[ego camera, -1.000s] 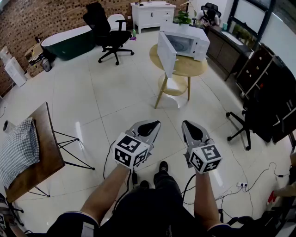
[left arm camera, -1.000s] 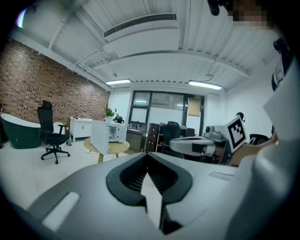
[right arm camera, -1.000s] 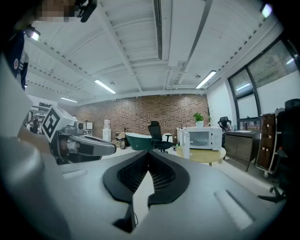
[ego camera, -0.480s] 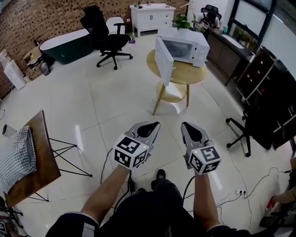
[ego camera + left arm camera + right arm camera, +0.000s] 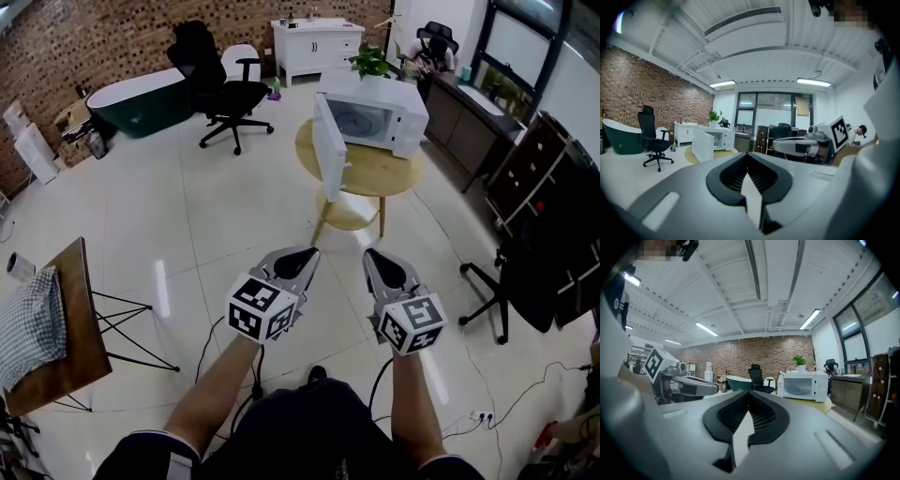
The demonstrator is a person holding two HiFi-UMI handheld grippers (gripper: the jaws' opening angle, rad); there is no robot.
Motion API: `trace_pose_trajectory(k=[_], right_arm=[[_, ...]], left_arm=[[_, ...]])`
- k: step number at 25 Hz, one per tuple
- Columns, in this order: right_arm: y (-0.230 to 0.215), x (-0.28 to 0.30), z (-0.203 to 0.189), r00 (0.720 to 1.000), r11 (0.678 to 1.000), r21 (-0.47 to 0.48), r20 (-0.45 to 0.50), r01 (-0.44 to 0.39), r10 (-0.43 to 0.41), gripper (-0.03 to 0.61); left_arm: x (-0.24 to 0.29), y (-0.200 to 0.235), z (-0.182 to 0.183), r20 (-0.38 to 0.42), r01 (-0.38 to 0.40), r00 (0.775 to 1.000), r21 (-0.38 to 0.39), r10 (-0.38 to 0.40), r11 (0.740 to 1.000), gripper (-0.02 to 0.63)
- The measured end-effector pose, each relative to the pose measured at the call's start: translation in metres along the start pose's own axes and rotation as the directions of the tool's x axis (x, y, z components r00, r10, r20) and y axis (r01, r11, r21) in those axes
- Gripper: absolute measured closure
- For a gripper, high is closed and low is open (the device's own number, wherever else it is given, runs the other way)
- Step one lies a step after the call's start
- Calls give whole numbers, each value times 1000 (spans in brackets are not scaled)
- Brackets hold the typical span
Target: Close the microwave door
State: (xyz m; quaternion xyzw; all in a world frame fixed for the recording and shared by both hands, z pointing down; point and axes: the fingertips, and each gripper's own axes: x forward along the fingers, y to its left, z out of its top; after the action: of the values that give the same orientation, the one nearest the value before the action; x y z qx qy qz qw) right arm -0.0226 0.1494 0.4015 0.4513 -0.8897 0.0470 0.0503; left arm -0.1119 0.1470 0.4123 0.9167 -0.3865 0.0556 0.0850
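Ahead, the microwave (image 5: 377, 112) sat on the round surface (image 5: 382, 174), door (image 5: 328, 150) open. Left tongs (image 5: 304, 253) and right tongs (image 5: 376, 255) were clenched. Only the head view showed a checked cloth (image 5: 28, 323).

Glossy tiled floor (image 5: 234, 216), rough brick wall (image 5: 94, 37), wooden table (image 5: 375, 173), smooth-cased microwave (image 5: 380, 89).

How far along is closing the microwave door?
Nothing done: the microwave door stands wide open. In hand: left gripper and right gripper, both shut and empty, hang over the floor short of the round table. Left: reach the door and push it closed.
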Motion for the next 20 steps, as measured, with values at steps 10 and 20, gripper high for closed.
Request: trace_pose_trajectory(k=[10, 20], right_arm=[[-48, 31, 21, 999, 998, -44, 12, -46, 46, 577], [-102, 81, 32, 1000, 999, -52, 18, 10, -9, 577]], left_arm=[[49, 19, 19, 2, -38, 999, 12, 38, 999, 603], [107, 70, 37, 18, -21, 1000, 6, 21, 1000, 603]])
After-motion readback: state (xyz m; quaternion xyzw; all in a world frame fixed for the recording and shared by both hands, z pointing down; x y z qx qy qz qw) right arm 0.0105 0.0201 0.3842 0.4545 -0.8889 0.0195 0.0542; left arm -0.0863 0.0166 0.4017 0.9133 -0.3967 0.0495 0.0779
